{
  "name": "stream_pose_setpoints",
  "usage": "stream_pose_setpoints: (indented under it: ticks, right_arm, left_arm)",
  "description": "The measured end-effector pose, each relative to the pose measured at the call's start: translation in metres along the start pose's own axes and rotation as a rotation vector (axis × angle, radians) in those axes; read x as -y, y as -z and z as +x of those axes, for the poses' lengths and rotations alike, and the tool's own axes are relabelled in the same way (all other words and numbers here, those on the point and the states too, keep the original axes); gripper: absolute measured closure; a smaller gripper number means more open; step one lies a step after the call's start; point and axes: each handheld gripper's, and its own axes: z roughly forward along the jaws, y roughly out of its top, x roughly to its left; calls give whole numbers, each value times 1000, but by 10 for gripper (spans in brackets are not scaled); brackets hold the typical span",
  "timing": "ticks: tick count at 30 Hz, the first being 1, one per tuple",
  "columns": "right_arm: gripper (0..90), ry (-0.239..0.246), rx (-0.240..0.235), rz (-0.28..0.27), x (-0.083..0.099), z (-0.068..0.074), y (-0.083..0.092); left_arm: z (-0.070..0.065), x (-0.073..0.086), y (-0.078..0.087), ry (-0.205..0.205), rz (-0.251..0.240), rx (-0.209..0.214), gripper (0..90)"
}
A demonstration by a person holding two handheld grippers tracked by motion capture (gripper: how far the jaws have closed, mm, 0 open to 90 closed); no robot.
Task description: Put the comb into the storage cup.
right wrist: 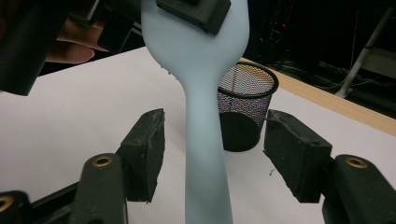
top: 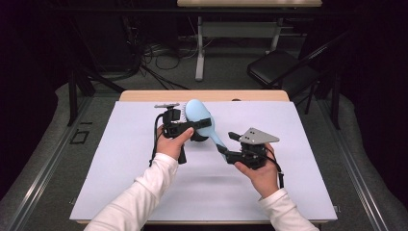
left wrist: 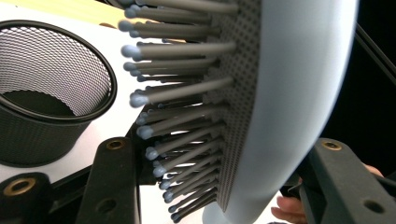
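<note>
- Two grippers are meeting over the white sheet [top: 144, 168] covering the worktop, with a pale blue hairbrush [top: 202, 120] held up between them
- Left gripper [top: 190, 126] is clamping the hairbrush head, its jaws clenched across it: in the left gripper view one jaw is sitting against the grey bristles [left wrist: 182, 93] and the other against the smooth blue back [left wrist: 289, 102]
- Right gripper [top: 226, 144] is sitting at the handle end with its jaws released; in the right gripper view the handle [right wrist: 205, 158] is running up between the two pads, and a clear gap is showing on each side, so the pads are not pressing on it
- Hairbrush is hanging in the air above the sheet, head toward the far side of the worktop and handle slanting down toward the right hand [top: 260, 171]
- Black mesh cup [right wrist: 246, 107] is standing upright on the sheet just behind the brush, its open rim showing beside the bristles in the left gripper view [left wrist: 56, 93]
- White sleeves [top: 139, 197] are covering both forearms, which are coming in from the near edge
</note>
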Motion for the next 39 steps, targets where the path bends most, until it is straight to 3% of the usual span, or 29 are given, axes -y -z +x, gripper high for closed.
stream_pose_setpoints:
  ticks: [11, 18, 28, 31, 39]
  right_arm:
    - [305, -8, 7, 9, -2, 3, 1]
    - [152, -25, 10, 21, -5, 4, 0]
    - [88, -55, 17, 49, -8, 5, 1]
    - [57, -73, -7, 54, -8, 4, 1]
    - [6, -84, -17, 61, -9, 2, 2]
  left_arm:
    - [2, -4, 5, -1, -10, -10, 485]
    - [3, -7, 7, -5, -13, -17, 485]
    - [3, -12, 8, -17, -11, -28, 485]
    - [1, -14, 9, -17, -13, -32, 485]
    - [0, -22, 12, -31, -36, -40, 485]
